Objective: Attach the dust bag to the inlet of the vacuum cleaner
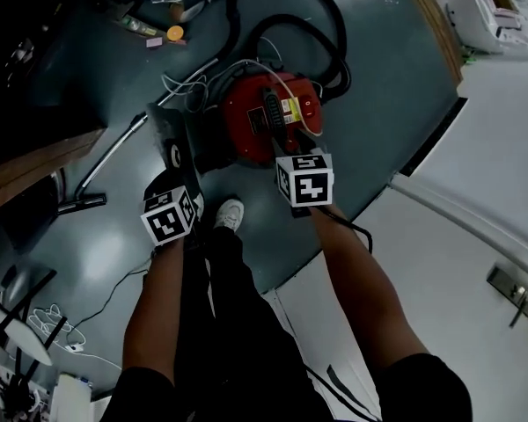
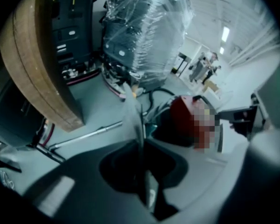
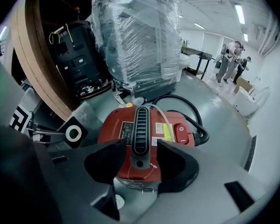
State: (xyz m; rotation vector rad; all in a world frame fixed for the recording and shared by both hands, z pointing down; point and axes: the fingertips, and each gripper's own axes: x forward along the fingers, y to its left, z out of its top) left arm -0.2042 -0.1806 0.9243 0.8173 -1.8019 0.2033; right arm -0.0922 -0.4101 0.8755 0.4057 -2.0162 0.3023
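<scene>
Grey dust bag (image 3: 79,120) sits clamped in left gripper (image 2: 142,153).

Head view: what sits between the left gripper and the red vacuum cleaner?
The grey dust bag's black card collar, with a white-ringed hole; the head view shows it.

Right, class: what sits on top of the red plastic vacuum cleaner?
Along the top of the red plastic vacuum cleaner runs a black ribbed handle, with a yellow label and a red rocker switch beside it. Its shell covers whatever is inside.
</scene>
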